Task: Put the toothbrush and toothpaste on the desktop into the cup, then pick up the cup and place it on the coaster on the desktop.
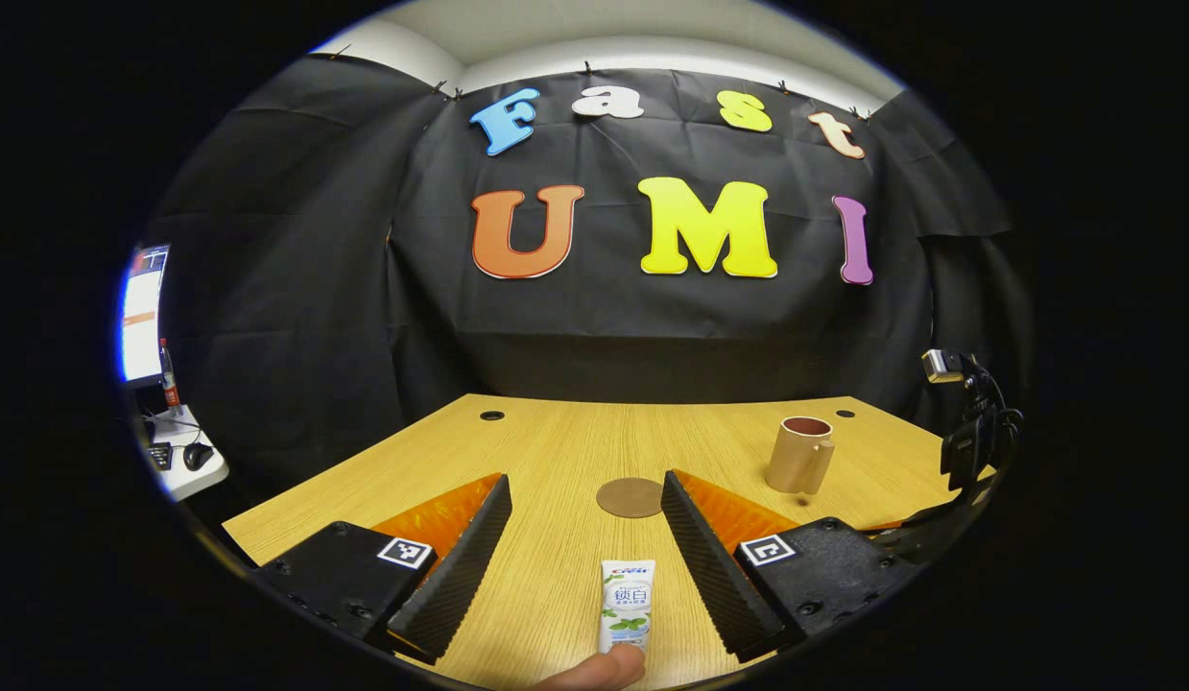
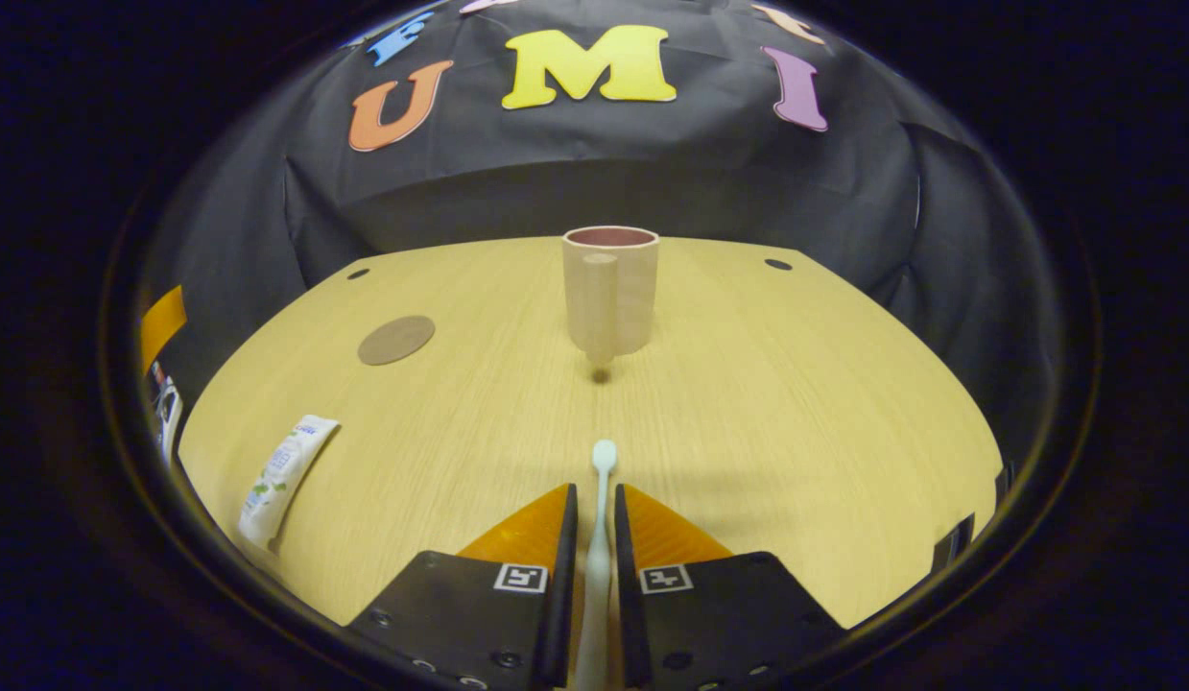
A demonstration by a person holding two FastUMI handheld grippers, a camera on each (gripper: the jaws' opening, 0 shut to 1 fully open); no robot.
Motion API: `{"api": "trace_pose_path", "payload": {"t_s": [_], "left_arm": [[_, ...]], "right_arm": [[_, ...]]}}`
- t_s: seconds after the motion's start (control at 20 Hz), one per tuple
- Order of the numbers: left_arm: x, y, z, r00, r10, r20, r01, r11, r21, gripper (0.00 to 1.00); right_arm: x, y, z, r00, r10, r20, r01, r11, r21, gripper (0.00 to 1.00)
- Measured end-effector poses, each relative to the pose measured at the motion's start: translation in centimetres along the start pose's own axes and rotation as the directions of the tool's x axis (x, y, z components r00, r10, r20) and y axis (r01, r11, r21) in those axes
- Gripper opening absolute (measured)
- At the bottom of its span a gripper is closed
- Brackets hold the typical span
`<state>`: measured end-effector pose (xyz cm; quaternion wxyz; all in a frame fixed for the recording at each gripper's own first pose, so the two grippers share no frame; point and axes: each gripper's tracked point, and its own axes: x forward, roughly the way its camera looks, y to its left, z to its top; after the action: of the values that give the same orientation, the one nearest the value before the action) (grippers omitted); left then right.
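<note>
My left gripper (image 1: 586,523) is wide open and holds nothing. The toothpaste (image 1: 627,605) lies flat on the desk (image 1: 556,441) between its two fingers, and neither finger touches it. A fingertip (image 1: 599,672) rests at the near end of the tube. Past the tube I see the round brown coaster (image 1: 630,497), and farther off to the right stands the cup (image 1: 801,454), upright.

My right gripper (image 2: 595,504) is closed tight on the toothbrush (image 2: 599,537). The brush sticks out forward, with its pale head above the desk. Straight ahead of it is the cup (image 2: 610,290), with its handle turned toward me. The way from brush to cup is bare desk. The coaster (image 2: 395,340) sits off to the left, and the toothpaste (image 2: 285,472) lies near the left edge.
</note>
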<state>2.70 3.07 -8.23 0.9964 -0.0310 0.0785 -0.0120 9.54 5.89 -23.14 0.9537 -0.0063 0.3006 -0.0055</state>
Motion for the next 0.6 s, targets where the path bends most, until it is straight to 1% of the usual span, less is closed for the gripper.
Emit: {"api": "trace_pose_path", "payload": {"t_s": [0.1, 0.15, 0.25, 0.3, 0.35, 0.4, 0.45, 0.6], "left_arm": [[0.1, 0.0, -0.2, 1.0, -0.001, -0.005, 0.001, 1.0, -0.003, 1.0], [0.1, 0.1, -0.2, 1.0, 0.0, -0.007, 0.0, 1.0, -0.005, 1.0], [0.2, 0.2, -0.4, 1.0, 0.002, -0.014, -0.003, 1.0, -0.01, 1.0], [0.2, 0.3, -0.6, 1.0, 0.004, -0.019, -0.004, 1.0, -0.015, 1.0], [0.2, 0.4, -0.7, 1.0, 0.005, -0.023, -0.005, 1.0, -0.017, 1.0], [0.3, 0.4, -0.8, 1.0, 0.006, -0.027, -0.007, 1.0, -0.016, 1.0], [0.4, 0.7, -0.9, 0.999, 0.011, -0.033, -0.011, 1.0, -0.012, 1.0], [0.4, 1.2, -1.0, 0.999, 0.02, -0.038, -0.021, 1.0, -0.017, 1.0]], "right_arm": [[0.1, -0.1, -0.2, 1.0, 0.002, -0.006, -0.002, 1.0, -0.009, 0.19], [0.2, 0.1, -0.1, 1.0, 0.011, -0.003, -0.011, 1.0, -0.017, 0.13], [-0.3, -0.1, 0.5, 1.0, 0.011, -0.004, -0.011, 1.0, -0.007, 0.14], [0.5, 0.0, -0.3, 1.0, 0.013, -0.006, -0.013, 1.0, -0.001, 0.1], [0.9, 0.3, -0.3, 1.0, 0.029, -0.009, -0.029, 1.0, 0.008, 0.08], [0.0, 0.3, -0.2, 1.0, 0.027, -0.01, -0.027, 1.0, 0.006, 0.0], [0.2, 0.1, -0.2, 1.0, 0.023, -0.009, -0.023, 1.0, -0.006, 0.04], [0.2, -0.2, -0.1, 1.0, 0.003, -0.016, -0.003, 1.0, 0.002, 0.05]]}}
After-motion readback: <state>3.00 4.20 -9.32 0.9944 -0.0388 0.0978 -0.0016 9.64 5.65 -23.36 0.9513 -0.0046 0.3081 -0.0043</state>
